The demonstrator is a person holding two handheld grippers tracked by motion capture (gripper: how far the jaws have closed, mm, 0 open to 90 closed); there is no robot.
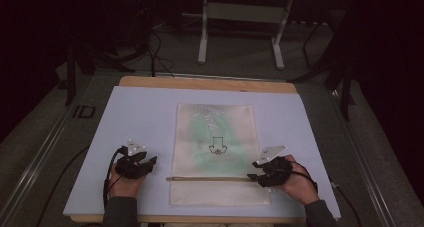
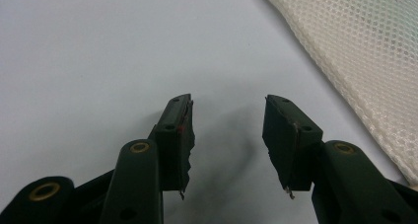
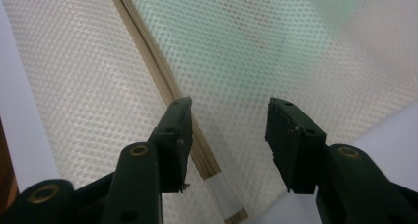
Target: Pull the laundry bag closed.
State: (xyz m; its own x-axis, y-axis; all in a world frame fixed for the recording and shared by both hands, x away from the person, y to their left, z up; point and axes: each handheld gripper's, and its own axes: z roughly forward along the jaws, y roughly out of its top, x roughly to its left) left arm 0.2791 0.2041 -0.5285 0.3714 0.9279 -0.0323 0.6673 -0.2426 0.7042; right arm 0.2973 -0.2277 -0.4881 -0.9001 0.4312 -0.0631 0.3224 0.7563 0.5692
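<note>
From my feed the room is dim, its edges falling into near black. The desk (image 1: 150,112) carries a pale blue-grey sheet, with bare wood showing along its far edge. Beyond it I see a grey carpeted floor (image 1: 240,62), the white legs of a metal frame (image 1: 202,37), and dark cables (image 1: 157,57) trailing across the carpet at left.

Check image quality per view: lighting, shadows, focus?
High view: dim, surroundings nearly black, lit mat soft. Left gripper view: evenly lit, left hand-held gripper casts a soft shadow, jaws slightly blurred. Right gripper view: mesh bag sharp nearby, softer at top.
</note>
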